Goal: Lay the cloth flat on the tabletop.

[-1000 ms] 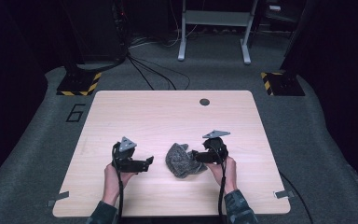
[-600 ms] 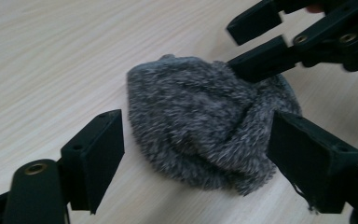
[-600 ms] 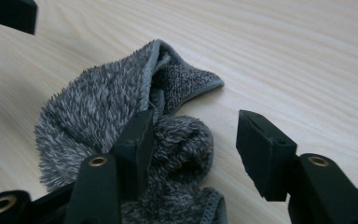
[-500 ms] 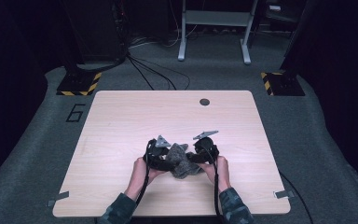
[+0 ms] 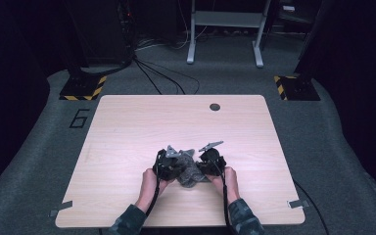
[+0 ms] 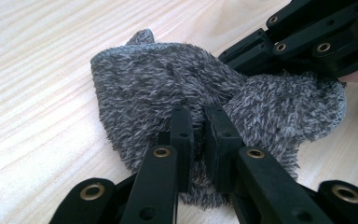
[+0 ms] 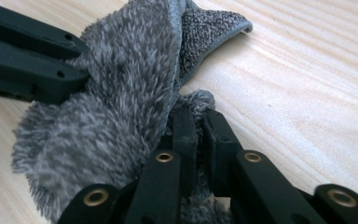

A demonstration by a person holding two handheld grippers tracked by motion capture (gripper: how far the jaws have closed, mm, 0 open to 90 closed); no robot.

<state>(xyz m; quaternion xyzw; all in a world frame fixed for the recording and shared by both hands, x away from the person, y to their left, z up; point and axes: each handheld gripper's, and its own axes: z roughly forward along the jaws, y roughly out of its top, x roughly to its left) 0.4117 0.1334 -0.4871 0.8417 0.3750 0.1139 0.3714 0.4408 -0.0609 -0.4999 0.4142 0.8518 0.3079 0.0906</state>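
**Both grippers close in on the grey cloth**

Since a second ago, the left gripper [image 5: 175, 165] has travelled rightward across the table [image 5: 127, 127] to the fuzzy grey cloth [image 5: 190, 172], and the right gripper [image 5: 206, 165], then already at the cloth's right edge, has sunk a little onto it. Both sets of jaws have just been closing, and each now pinches a fold of the pile between its pads.

Left to right: the left gripper [image 6: 198, 135] is clamped on the cloth's near-left side; the cloth [image 6: 168, 79] lies bunched on the wood near the table's front edge, between the two hands; the right gripper [image 7: 198, 135] grips its right side.

By my reading, the grasp is done; lifting, spreading or folding the cloth is all still ahead.
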